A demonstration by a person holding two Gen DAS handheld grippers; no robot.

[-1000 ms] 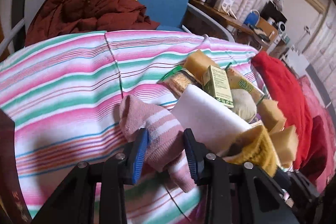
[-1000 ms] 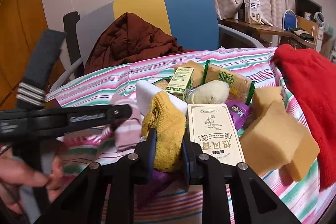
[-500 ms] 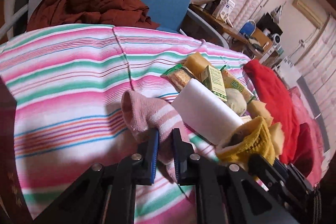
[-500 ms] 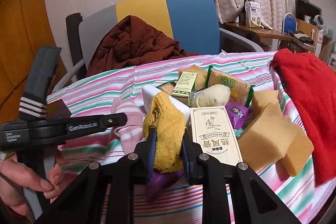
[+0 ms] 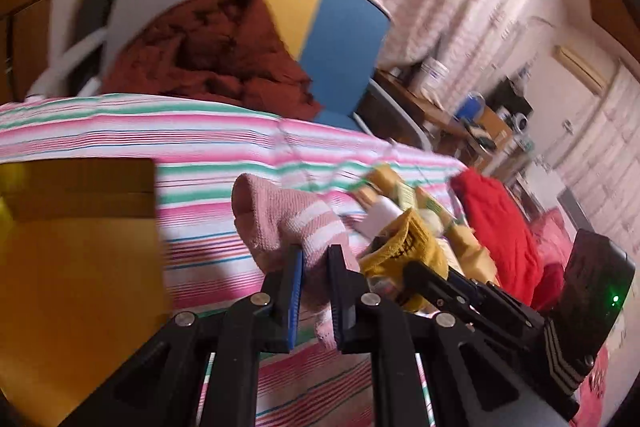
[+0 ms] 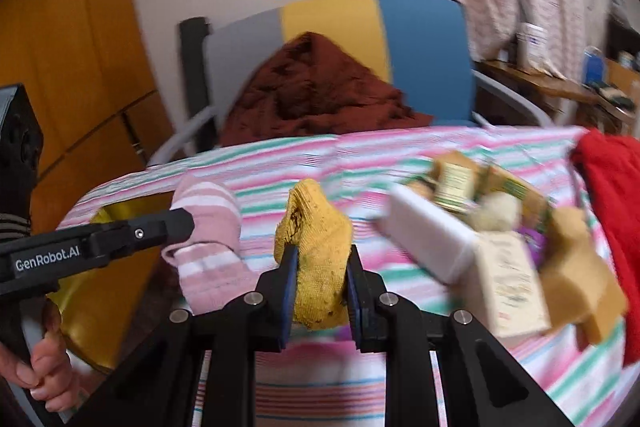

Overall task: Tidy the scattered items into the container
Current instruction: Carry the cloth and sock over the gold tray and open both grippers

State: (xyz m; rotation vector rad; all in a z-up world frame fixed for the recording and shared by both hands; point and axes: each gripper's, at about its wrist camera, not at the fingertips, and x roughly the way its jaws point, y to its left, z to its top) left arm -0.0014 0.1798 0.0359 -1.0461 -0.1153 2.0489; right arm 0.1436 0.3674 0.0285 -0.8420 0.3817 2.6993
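Left gripper (image 5: 314,259) is closed on the pink sock (image 5: 288,223), which hangs clamped between its jaws at lower centre of the left wrist view, lifted off the striped cloth (image 5: 160,135). Right gripper (image 6: 320,259) is closed on the yellow sock (image 6: 314,251), held upright between its jaws at centre of the right wrist view; the same yellow sock appears at centre right of the left view, just beside the pink one.

Outward from the grippers:
- Container (image 5: 76,259): a yellow-gold box at the left edge of the left view and at lower left of the right view (image 6: 108,223). Its interior appears bare where visible; part is hidden by the left gripper.
- Pile on the cloth, right half of the right view: white block (image 6: 430,241), printed box (image 6: 508,283), tan sponges (image 6: 576,267), green carton (image 6: 454,183), a pale round item and snack packets, blurred.
- Red garment (image 6: 612,211) at the right edge.

Progress, as a judgement: two socks are in hand and close to the container, but neither is inside it. No item can be confirmed as stowed. Remaining work: release both socks into the container, then transfer the pile. The task is at an early stage.
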